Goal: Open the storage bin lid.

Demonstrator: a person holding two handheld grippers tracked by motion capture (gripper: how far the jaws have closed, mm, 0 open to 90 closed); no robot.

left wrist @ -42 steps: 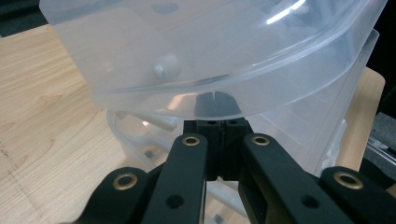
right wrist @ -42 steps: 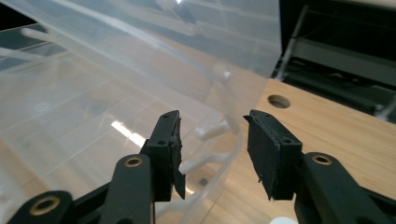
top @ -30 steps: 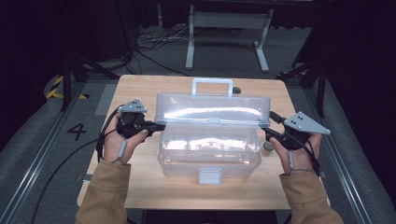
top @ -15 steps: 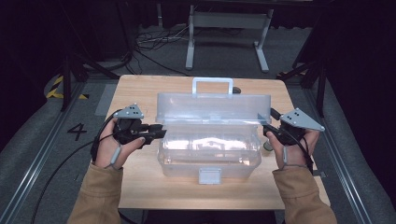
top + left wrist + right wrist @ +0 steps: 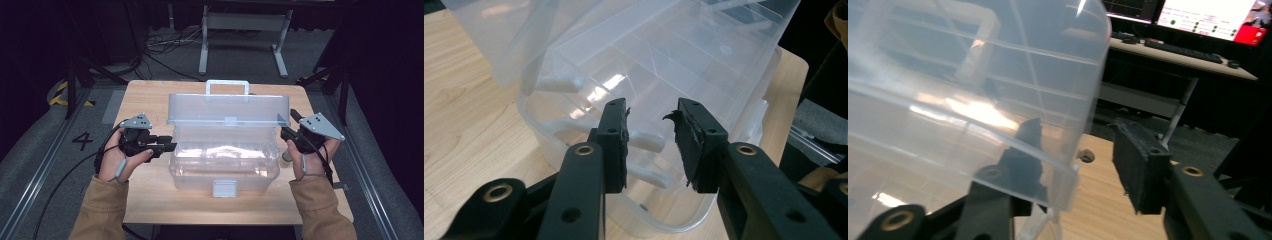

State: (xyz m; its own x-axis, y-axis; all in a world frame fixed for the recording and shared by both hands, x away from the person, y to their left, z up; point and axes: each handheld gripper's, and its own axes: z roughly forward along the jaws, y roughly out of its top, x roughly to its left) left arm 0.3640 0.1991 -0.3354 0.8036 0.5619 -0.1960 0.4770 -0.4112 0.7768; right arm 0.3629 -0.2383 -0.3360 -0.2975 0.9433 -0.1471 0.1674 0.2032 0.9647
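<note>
Lid (image 5: 227, 109) of the clear box (image 5: 223, 162) stands raised at mid-frame on the table (image 5: 150, 95); left gripper (image 5: 167, 145), jaws just opening and spread on nothing, sits at the box's left wall; right gripper (image 5: 288, 125), jaws apart, straddles the lid's right corner.

We see a storage box (image 5: 223, 165) of clear, glossy plastic that catches bright glare; its lid (image 5: 228, 110) is the same see-through plastic, slightly milky, with smooth moulded ribs. The table (image 5: 150, 95) looks like pale wood with a fine grain and a matt finish. On the left gripper (image 5: 651, 137) we note matt black plastic arms, brass-coloured rivets, and rough, frayed rubbery pads (image 5: 689, 135). The right gripper (image 5: 290, 126) carries a flat grey plate (image 5: 320, 125) with a dull sheen. The sleeves (image 5: 102, 210) are soft tan cloth.
</note>
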